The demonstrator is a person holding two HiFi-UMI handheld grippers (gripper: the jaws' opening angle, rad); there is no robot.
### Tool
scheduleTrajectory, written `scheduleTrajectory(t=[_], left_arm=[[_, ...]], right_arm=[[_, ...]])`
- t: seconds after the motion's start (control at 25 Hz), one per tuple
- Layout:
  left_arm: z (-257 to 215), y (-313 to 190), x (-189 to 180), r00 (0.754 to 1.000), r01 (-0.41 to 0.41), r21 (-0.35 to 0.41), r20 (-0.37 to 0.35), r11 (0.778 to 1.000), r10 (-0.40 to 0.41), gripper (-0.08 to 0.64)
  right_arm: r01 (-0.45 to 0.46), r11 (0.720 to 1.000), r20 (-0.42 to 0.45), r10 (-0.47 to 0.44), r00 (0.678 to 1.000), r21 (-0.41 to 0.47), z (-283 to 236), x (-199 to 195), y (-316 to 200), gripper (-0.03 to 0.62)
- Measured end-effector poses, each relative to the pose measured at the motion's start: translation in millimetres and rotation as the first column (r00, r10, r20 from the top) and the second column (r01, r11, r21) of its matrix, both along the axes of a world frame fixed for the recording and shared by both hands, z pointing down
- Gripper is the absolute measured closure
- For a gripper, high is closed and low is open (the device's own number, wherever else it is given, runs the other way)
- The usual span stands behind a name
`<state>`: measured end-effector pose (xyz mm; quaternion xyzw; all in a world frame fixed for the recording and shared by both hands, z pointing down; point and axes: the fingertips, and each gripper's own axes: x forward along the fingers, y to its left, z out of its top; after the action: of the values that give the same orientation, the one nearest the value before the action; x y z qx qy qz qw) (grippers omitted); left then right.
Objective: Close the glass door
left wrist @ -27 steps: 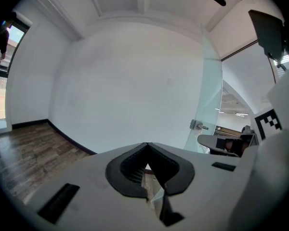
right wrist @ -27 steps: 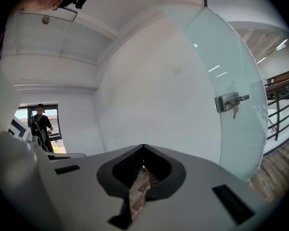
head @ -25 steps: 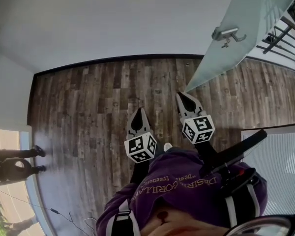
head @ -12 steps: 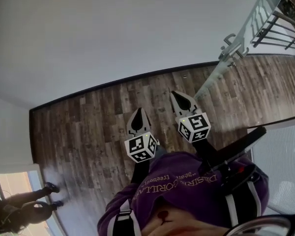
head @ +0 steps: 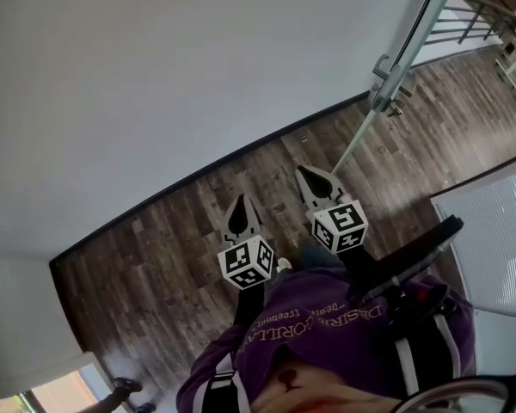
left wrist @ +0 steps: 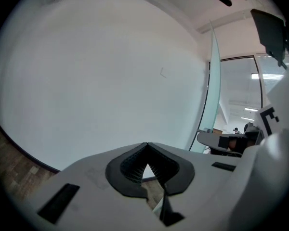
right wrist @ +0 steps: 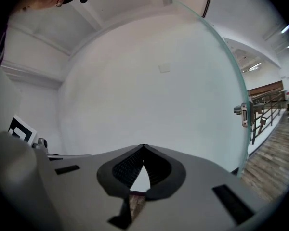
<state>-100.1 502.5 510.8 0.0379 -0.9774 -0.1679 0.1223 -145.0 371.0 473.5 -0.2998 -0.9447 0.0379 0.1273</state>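
The glass door [head: 413, 37] stands at the upper right of the head view, seen almost edge-on, with its metal handle [head: 384, 72] about halfway down. My left gripper [head: 244, 200] and right gripper [head: 303, 170] are both shut and empty, pointing toward the white wall. The right one is nearer the door's bottom corner but apart from it. In the left gripper view the shut gripper [left wrist: 147, 144] faces the wall, with the door's edge [left wrist: 213, 81] to its right. In the right gripper view the shut gripper [right wrist: 143, 146] has the door's curved edge and handle [right wrist: 243, 114] to its right.
A white wall [head: 155, 84] with a dark skirting strip [head: 198, 181] meets the wooden plank floor [head: 155, 274]. A metal railing [head: 477, 11] stands beyond the door. A white ribbed panel [head: 499, 239] is at the right. Someone's shoes [head: 125, 387] show at the bottom left.
The whole view has swung round: the door went from showing its broad face to nearly edge-on, and the person at the left slid down out of view. Both grippers stayed shut.
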Motion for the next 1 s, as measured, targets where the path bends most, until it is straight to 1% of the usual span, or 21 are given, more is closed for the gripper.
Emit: scheduleTrajectory(t=[0.12, 0.2, 0.4, 0.52, 0.64, 0.76, 0.88, 1.0], left_arm=[[13, -12, -18, 0.998, -0.054, 0.006, -0.031, 0.999, 0.054, 0.559], [21, -14, -35, 0.996, -0.073, 0.002, -0.057, 0.997, 0.073, 0.56], [23, -8, -89, 0.995, -0.061, -0.001, -0.078, 0.998, 0.06, 0.56], [15, -16, -134, 0.995, -0.083, -0.014, -0.061, 0.996, 0.082, 0.559], [1, -45, -185, 0.987, -0.157, -0.025, -0.03, 0.987, 0.157, 0.56], [-9, -85, -225, 0.968, -0.252, -0.041, -0.009, 0.967, 0.252, 0.56], [-2, -129, -251, 0.931, -0.365, -0.062, -0.002, 0.929, 0.365, 0.56], [11, -161, -271, 0.896, -0.444, -0.063, -0.008, 0.894, 0.444, 0.56]], right_arm=[[-0.046, 0.999, -0.017, 0.046, 0.999, 0.003, 8, -15, -10, 0.603], [-0.066, 0.998, -0.021, 0.065, 0.998, -0.001, 11, -32, -14, 0.603], [-0.085, 0.996, -0.022, 0.085, 0.996, 0.0, 10, -87, -22, 0.603], [-0.117, 0.993, -0.016, 0.117, 0.993, 0.001, 7, -122, -38, 0.603], [-0.172, 0.985, 0.0, 0.172, 0.985, -0.01, -3, -154, -63, 0.603], [-0.242, 0.97, 0.019, 0.242, 0.97, -0.027, -11, -179, -93, 0.603], [-0.316, 0.948, 0.021, 0.317, 0.948, -0.037, -4, -190, -124, 0.603], [-0.362, 0.931, 0.013, 0.363, 0.932, -0.037, 7, -193, -143, 0.603]])
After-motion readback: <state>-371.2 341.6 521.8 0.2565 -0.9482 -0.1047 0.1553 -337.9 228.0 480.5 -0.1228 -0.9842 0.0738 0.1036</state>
